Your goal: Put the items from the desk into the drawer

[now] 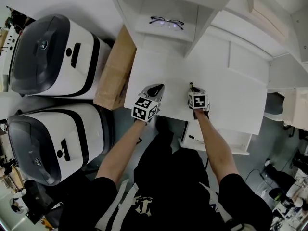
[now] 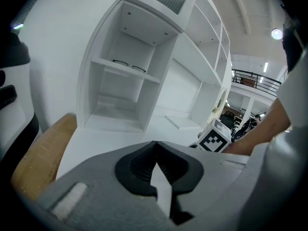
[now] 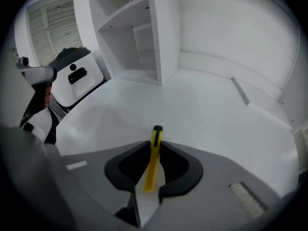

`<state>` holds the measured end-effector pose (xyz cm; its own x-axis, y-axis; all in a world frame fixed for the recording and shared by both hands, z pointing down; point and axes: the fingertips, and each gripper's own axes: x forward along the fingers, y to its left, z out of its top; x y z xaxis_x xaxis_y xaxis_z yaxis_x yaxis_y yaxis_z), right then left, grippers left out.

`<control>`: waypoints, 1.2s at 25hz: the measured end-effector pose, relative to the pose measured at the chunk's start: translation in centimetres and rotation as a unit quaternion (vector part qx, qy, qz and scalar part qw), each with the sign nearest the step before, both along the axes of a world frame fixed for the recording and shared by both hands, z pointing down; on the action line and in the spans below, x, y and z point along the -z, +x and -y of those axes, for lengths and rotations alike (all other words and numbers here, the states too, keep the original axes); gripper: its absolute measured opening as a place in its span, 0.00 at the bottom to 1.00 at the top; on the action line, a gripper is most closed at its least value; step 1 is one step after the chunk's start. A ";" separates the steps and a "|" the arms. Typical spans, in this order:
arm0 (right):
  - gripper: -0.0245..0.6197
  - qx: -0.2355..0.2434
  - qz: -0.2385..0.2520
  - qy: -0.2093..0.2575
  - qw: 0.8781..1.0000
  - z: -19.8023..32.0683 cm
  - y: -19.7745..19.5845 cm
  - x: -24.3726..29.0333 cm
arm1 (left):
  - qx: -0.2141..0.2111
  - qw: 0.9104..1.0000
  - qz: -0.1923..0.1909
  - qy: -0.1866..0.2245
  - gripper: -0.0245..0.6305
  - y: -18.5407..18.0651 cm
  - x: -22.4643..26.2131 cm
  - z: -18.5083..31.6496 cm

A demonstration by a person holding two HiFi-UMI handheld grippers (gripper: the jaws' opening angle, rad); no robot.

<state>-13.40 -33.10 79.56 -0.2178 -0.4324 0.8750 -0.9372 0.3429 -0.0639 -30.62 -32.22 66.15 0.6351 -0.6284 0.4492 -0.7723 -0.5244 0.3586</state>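
Yellow tool (image 3: pixel 153 162), slim and flat with a black cap at its far end, stood clamped between the jaws of your right gripper (image 3: pixel 154 144), low over the near part of the white desk (image 3: pixel 207 105). You had pinched it close to the capped end, so most of its length ran back into the hollow behind the pads and only the black tip poked out in front. That suited so thin a thing: the pads bore on its flat sides, where it could hardly roll or twist. It looked like a small utility knife, though I could not be sure, nor could I tell whether its tip touched the desk.

Your left gripper (image 2: pixel 155 143) was clenched on nothing and sat over the front edge of the desk, just beside the right one. I took that as parking it out of the way.

Under the desk edge on your right, what I read as the drawer (image 1: pixel 231 143) stood pulled out beneath your right forearm. That made the right hand the sensible one for this pick.

A pair of glasses (image 1: pixel 166 22) lay on a shelf at the back, well apart from both grippers.
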 end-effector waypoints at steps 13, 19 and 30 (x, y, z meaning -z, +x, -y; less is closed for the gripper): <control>0.13 0.014 0.067 0.050 0.996 0.2 1.8 5.0 | 0.020 1.000 0.006 0.021 0.04 3.4 2.8 -1.0; 0.13 0.014 0.099 0.089 0.991 0.1 4.1 9.1 | 0.017 0.999 0.010 0.043 0.04 6.8 5.3 -1.8; 0.13 0.008 0.148 0.162 0.975 -2.0 10.1 17.3 | 0.027 0.996 0.006 0.085 0.04 12.5 10.1 -3.6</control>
<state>-3.29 -31.06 62.24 -0.4492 -0.6709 0.5900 -0.8885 0.4044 -0.2167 -18.14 -28.65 56.01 0.5939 -0.7288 0.3408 -0.8045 -0.5349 0.2582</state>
